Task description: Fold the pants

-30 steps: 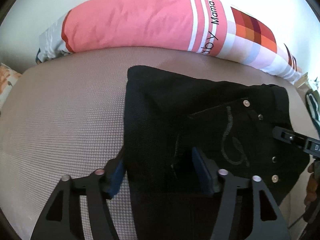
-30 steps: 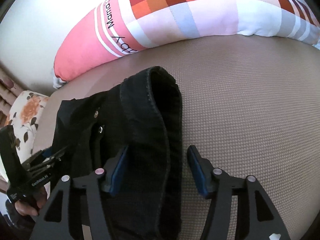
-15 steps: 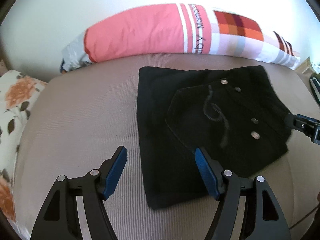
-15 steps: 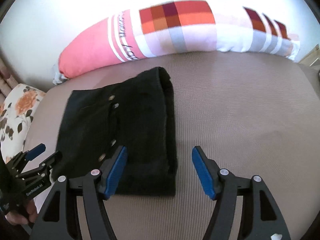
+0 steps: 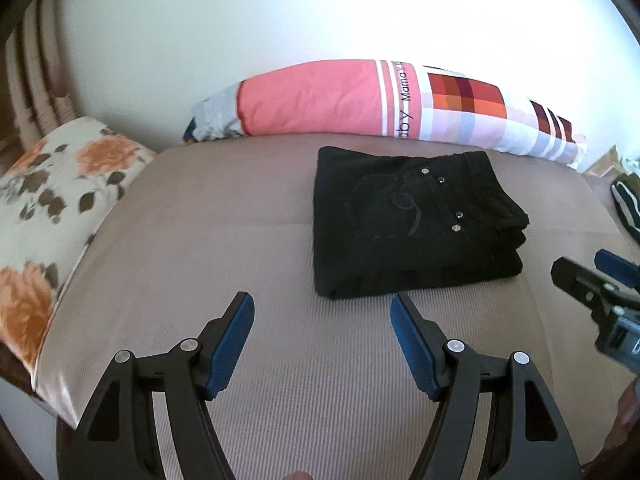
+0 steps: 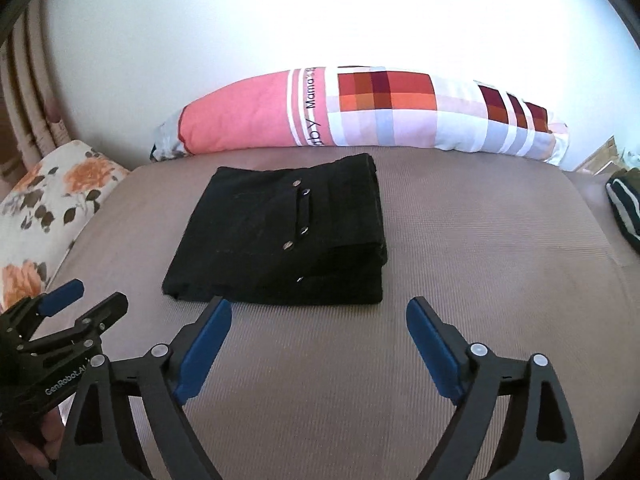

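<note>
Lying folded near the long pillow [image 5: 384, 104], the pants [image 5: 404, 224] are clear of the left hand-held gripper [image 5: 322, 320] and right hand-held gripper [image 6: 318, 324], both spread wide.

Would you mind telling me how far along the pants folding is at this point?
It looks essentially done: the black pants lie as a compact stacked rectangle on the tan cushion. Nothing is in hand: the left gripper and right gripper are both open, short of the bundle. At most, a slight squaring of the layered right edge remains.

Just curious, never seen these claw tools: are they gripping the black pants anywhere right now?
Nothing is held. The left gripper and right gripper are both open, short of the folded pants.
</note>
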Motion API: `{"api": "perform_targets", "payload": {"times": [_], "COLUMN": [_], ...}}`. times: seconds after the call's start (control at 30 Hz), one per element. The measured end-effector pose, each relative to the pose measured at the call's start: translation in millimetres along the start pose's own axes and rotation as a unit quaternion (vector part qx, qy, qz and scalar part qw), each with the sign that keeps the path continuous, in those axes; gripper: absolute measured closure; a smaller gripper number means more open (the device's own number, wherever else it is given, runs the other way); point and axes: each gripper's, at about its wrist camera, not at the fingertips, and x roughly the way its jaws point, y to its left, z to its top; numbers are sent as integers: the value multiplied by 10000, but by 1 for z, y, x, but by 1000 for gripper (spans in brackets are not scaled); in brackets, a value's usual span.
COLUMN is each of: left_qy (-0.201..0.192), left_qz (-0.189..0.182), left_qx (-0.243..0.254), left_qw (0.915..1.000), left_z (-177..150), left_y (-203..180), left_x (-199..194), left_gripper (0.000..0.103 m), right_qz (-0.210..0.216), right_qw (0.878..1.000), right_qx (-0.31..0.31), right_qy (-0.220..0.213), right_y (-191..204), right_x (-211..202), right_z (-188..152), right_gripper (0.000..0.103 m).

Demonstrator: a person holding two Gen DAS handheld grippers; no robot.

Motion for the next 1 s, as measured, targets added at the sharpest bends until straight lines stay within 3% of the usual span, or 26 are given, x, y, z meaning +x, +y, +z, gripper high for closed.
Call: {"api": "perform_targets", "payload": {"times": [0.4,0.73,1.0], "left_qy": [68,87,151], "left_qz": [146,209,182], "left_qx": [-51,-37,21], "left_qw": [9999,9997,9997], "left_z": [-31,-36,-39], "left_y": [7,6,4], "left_x": [-14,-12,-7], "left_gripper": [32,32,32], "right_qz": [90,167,-10], "right_qw": [9999,9998,10000], "right_qx": [98,144,12], "right_qy": [17,23,11], "right_y": [18,18,20], "right_x": [-10,-6,-4], "right_z": [-29,-40,-43], "right_gripper": [15,15,15]}}
